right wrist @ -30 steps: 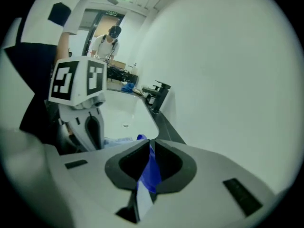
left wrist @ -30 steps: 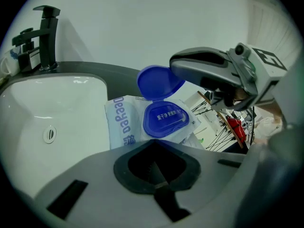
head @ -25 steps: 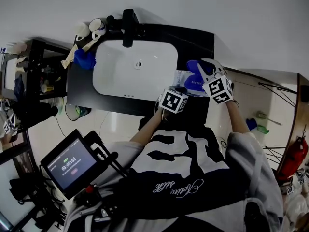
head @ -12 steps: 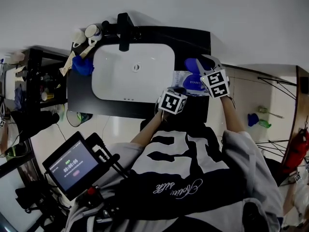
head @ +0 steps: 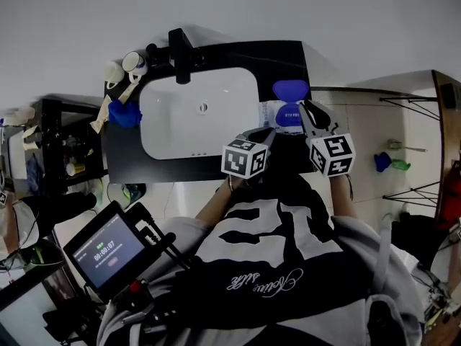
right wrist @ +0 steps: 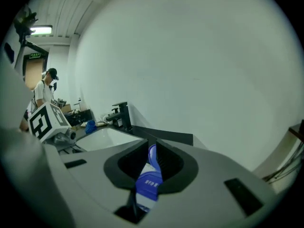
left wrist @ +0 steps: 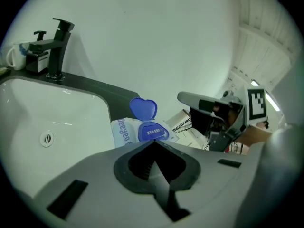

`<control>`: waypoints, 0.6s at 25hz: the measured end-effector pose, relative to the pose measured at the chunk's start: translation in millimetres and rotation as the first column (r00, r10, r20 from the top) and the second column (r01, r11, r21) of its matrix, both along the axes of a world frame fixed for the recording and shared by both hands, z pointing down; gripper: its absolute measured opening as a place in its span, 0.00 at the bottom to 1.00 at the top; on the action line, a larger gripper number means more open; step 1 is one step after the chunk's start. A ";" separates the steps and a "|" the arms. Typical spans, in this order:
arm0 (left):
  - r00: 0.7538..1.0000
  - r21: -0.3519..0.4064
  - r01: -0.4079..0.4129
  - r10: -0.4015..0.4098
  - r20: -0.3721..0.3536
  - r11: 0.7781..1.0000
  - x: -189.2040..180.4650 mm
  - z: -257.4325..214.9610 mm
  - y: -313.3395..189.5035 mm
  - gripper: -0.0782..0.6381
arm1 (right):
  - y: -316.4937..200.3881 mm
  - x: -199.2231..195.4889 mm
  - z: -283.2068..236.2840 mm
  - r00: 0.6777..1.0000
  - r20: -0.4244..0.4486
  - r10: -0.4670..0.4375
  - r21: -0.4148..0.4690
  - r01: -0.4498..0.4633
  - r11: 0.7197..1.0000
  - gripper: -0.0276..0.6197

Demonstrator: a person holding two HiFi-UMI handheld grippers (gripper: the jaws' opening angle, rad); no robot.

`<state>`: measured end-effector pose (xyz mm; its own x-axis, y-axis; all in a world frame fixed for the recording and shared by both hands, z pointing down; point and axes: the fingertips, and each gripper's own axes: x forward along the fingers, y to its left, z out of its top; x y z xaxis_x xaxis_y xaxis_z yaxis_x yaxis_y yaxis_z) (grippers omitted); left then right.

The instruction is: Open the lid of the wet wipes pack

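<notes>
The wet wipes pack (head: 274, 112) lies on the black counter (head: 238, 49) just right of the sink. Its blue heart-shaped lid (head: 290, 90) is flipped up and stands open; the left gripper view shows the lid (left wrist: 143, 109) upright above the pack (left wrist: 124, 133). My left gripper (head: 268, 132) hovers near the pack's front edge with its jaws shut and nothing in them (left wrist: 153, 144). My right gripper (head: 308, 111) is held off the pack to its right. Its jaws stand a narrow slit apart (right wrist: 151, 152), and the blue pack (right wrist: 147, 184) shows through the gap.
A white sink basin (head: 173, 121) with a black faucet (head: 180, 52) fills the counter's left. Cups (head: 131, 62) and a blue object (head: 124, 112) sit at the far left corner. A dark shelf (head: 61, 143) stands left. A person (right wrist: 45, 91) stands far off.
Both grippers have drawn back from the pack toward me. The right gripper was at the blue lid; now it is clear of it and the lid stands open.
</notes>
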<state>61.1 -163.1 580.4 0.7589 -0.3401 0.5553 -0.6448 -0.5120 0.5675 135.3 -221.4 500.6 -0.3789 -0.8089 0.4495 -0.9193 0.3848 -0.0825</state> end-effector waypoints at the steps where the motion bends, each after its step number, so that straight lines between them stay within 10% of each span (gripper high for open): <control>1: 0.999 -0.006 0.012 -0.012 -0.032 1.000 -6.5 -8.4 2.7 0.11 | 9.9 -2.5 -2.9 1.000 0.014 0.026 0.005 -0.026 1.000 0.12; 15: 0.957 0.096 -0.028 0.055 -0.286 0.995 -58.2 -110.4 60.2 0.11 | 143.3 -55.5 -32.4 0.946 0.137 0.293 0.064 -0.303 0.951 0.04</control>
